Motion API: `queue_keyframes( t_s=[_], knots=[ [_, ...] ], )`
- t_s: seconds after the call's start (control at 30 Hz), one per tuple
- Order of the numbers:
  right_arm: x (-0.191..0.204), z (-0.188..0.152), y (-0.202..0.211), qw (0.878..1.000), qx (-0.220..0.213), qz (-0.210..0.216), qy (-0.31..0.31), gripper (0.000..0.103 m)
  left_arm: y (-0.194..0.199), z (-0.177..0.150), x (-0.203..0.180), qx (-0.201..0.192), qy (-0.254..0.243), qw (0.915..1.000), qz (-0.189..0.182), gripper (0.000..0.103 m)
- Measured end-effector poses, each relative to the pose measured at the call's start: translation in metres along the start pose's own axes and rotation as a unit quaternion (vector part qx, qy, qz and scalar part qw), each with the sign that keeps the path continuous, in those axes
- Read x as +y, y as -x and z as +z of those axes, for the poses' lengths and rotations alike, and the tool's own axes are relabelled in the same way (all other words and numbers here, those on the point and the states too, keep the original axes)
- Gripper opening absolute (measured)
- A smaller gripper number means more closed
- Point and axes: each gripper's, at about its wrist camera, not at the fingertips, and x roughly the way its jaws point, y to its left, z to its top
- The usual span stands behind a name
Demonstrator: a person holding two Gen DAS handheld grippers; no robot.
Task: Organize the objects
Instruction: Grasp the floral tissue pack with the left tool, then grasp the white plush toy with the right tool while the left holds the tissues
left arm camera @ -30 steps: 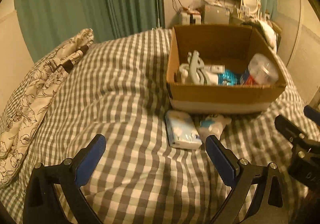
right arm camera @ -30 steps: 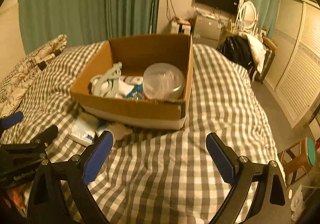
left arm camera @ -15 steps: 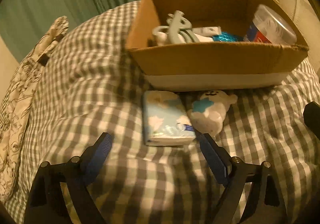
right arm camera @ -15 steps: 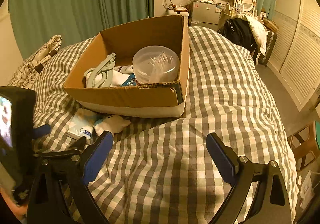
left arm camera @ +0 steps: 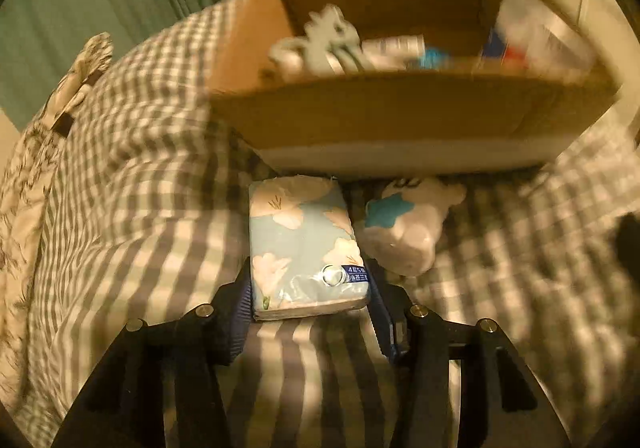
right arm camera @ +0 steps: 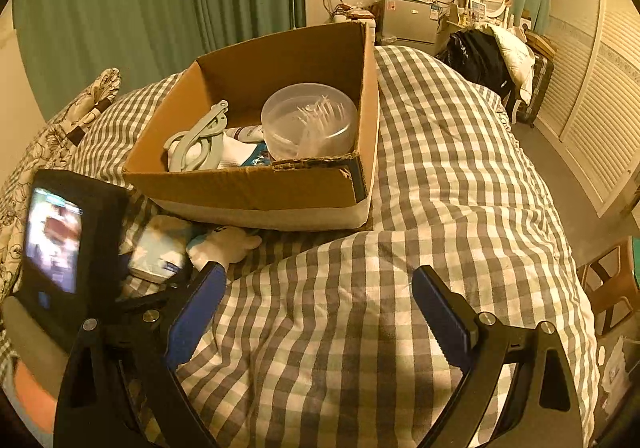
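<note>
A pale blue flowered tissue pack (left arm camera: 304,248) lies on the checked bedcover in front of a cardboard box (left arm camera: 400,120). My left gripper (left arm camera: 310,288) is shut on the near end of the tissue pack, one blue pad against each side. A small white plush toy with a blue patch (left arm camera: 408,232) lies right beside the pack. In the right wrist view the box (right arm camera: 248,188) holds a grey hanger clip, a tube and a clear round tub (right arm camera: 310,120). My right gripper (right arm camera: 320,308) is open and empty above the cover. The tissue pack (right arm camera: 160,252) and plush toy (right arm camera: 228,244) show at left.
A flowered pillow (left arm camera: 36,176) lies along the bed's left side. The left gripper's black body with its small screen (right arm camera: 60,248) stands at the left of the right wrist view. Green curtains, a fridge, a TV and louvred wardrobe doors (right arm camera: 592,88) surround the bed.
My left gripper has moved forward and down to the tissue pack and closed its pads on it. My right gripper has stayed open and risen slightly.
</note>
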Motion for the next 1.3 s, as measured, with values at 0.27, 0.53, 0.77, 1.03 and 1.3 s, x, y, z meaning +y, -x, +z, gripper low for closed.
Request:
queue_keyframes(
  t_s=[0.27, 0.53, 0.77, 1.03, 1.3],
  knots=[
    [0.011, -0.001, 0.01, 1.0, -0.022, 0.011, -0.001, 0.094, 0.068, -0.006, 0.054, -0.067, 0.083, 0.9929, -0.053, 0.052],
    [0.064, 0.004, -0.024, 0.999, 0.025, 0.041, 0.008, 0.094, 0.082, -0.004, 0.094, -0.093, 0.072, 0.993, -0.013, 0.052],
    [0.088, 0.006, -0.084, 0.995, 0.088, 0.035, -0.022, 0.093, 0.053, -0.011, 0.116, -0.056, 0.11, 0.9915, -0.042, 0.052],
    [0.108, 0.011, -0.128, 0.992, 0.114, 0.024, -0.057, 0.075, 0.048, -0.015, 0.116, -0.047, 0.115, 0.9905, -0.058, 0.052],
    [0.11, 0.002, -0.105, 0.994, 0.104, 0.024, -0.026, 0.059, 0.049, -0.02, 0.113, -0.045, 0.109, 0.991, -0.063, 0.052]
  ],
)
